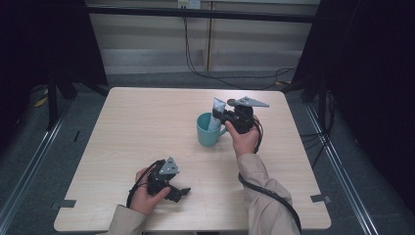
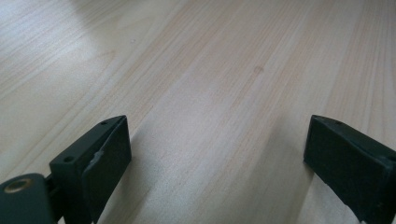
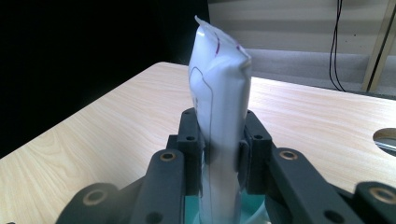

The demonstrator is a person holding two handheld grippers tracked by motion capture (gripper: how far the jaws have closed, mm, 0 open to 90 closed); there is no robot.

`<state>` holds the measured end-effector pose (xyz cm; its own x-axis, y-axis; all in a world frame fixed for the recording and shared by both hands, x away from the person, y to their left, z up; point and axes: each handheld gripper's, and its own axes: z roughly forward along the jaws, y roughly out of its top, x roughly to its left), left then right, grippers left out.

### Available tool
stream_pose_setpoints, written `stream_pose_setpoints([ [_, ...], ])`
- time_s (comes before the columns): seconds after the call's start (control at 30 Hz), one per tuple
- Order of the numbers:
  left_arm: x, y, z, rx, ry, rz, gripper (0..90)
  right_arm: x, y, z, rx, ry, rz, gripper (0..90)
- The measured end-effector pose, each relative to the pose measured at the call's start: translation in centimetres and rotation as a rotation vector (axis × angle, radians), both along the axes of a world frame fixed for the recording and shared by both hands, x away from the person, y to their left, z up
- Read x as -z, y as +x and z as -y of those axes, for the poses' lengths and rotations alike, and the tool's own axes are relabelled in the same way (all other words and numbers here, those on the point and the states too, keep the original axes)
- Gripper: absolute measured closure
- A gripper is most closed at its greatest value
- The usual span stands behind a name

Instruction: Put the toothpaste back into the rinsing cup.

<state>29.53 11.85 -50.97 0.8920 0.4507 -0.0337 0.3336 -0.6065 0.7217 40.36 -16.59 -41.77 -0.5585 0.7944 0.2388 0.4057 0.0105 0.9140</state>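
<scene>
A glossy white soft tube (image 3: 219, 107) is standing upright in the teal mug (image 1: 208, 131), squeezed at twelve o'clock between the right gripper (image 3: 223, 144)'s matte black jaws; the left gripper (image 2: 215, 154) is gaping wide over pale woodgrain table (image 2: 210, 70).

A light wooden bench (image 1: 147, 127) fills the middle of the high view. Right of its centre stands a teal mug (image 1: 209, 130), handle pointing to about four o'clock. A white pouch (image 1: 216, 111) stands upright in the mug, its top rising above the rim. The right hand-held gripper (image 1: 219, 115), at three o'clock from the mug, pinches the pouch. The left hand-held gripper (image 1: 182, 192) lies low near the bench's front edge, at seven o'clock from the mug, pointing toward three o'clock.
</scene>
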Motion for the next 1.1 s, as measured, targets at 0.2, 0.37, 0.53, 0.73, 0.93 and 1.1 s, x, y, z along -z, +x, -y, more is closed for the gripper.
stream_pose_setpoints([
  [0.2, 0.0, 0.0, 0.0, 0.000, 0.001, 0.000, 7.1, 0.1, -0.2, 0.2, 0.006, 0.007, 0.001, 73.2],
  [0.37, 0.0, 0.0, 0.0, 0.001, 0.002, 0.000, 7.1, 0.1, -0.3, 0.7, 0.019, 0.010, 0.003, 71.9],
  [0.53, 0.0, 0.0, 0.0, 0.001, 0.001, 0.000, 7.1, 0.0, -0.4, 0.9, 0.029, 0.007, 0.002, 69.7],
  [0.73, 0.0, 0.0, 0.0, 0.002, 0.002, -0.001, 7.1, 0.2, -0.4, 1.2, 0.033, 0.003, -0.003, 69.7],
  [0.93, 0.0, 0.0, 0.0, 0.001, 0.003, 0.001, 7.1, 0.7, -0.5, 1.5, 0.049, 0.012, -0.007, 67.7],
  [1.1, 0.0, 0.0, 0.0, 0.002, 0.003, -0.001, 7.0, 0.7, -0.6, 1.8, 0.059, 0.013, -0.008, 66.8],
])
